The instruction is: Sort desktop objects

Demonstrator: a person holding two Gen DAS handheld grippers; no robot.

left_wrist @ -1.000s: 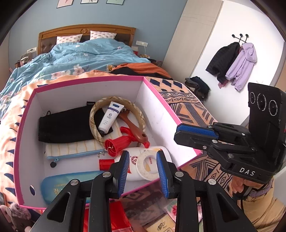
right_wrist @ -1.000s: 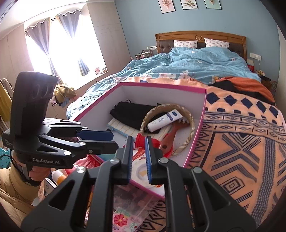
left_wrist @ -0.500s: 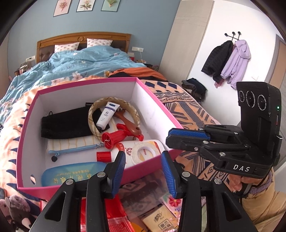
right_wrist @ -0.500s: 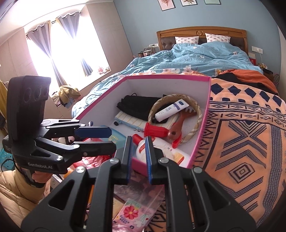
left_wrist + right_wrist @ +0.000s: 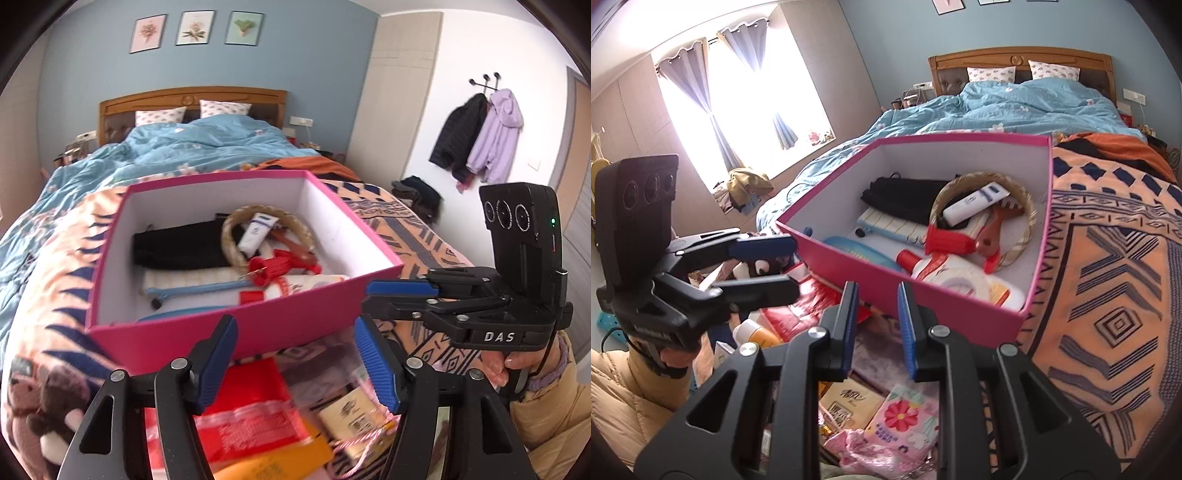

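Left wrist view: the left gripper (image 5: pixel 295 356) has its blue-padded fingers (image 5: pixel 218 360) spread wide with nothing between them, poised over a loose pile of packets (image 5: pixel 258 413) on the bed, just short of the pink box (image 5: pixel 236 332). That wide spread suits a flat packet, so the next pick looks likely to come from this pile. The right gripper (image 5: pixel 874 325) has its fingers a narrow gap apart, also gripping nothing, above a flowered pink packet (image 5: pixel 905 417) and a tan sachet (image 5: pixel 849 402) in the right wrist view.

The box sits open on the patterned orange blanket (image 5: pixel 1108 295), its near wall just beyond both grippers. Inside lie already-sorted things: a black pouch (image 5: pixel 177 247), a woven ring (image 5: pixel 266 236) with a white tube (image 5: pixel 255 232) across it, a red plastic piece (image 5: pixel 273 266), a white bottle (image 5: pixel 960 277) and a striped pencil case (image 5: pixel 890 227). The packets outside appear to be what remains.

A teddy bear (image 5: pixel 40 413) lies left of the pile. Beyond are a blue duvet (image 5: pixel 192 144), a wooden headboard (image 5: pixel 192 99), three framed prints (image 5: pixel 195 29), jackets on wall hooks (image 5: pixel 480 140) and a curtained bright window (image 5: pixel 738 96).
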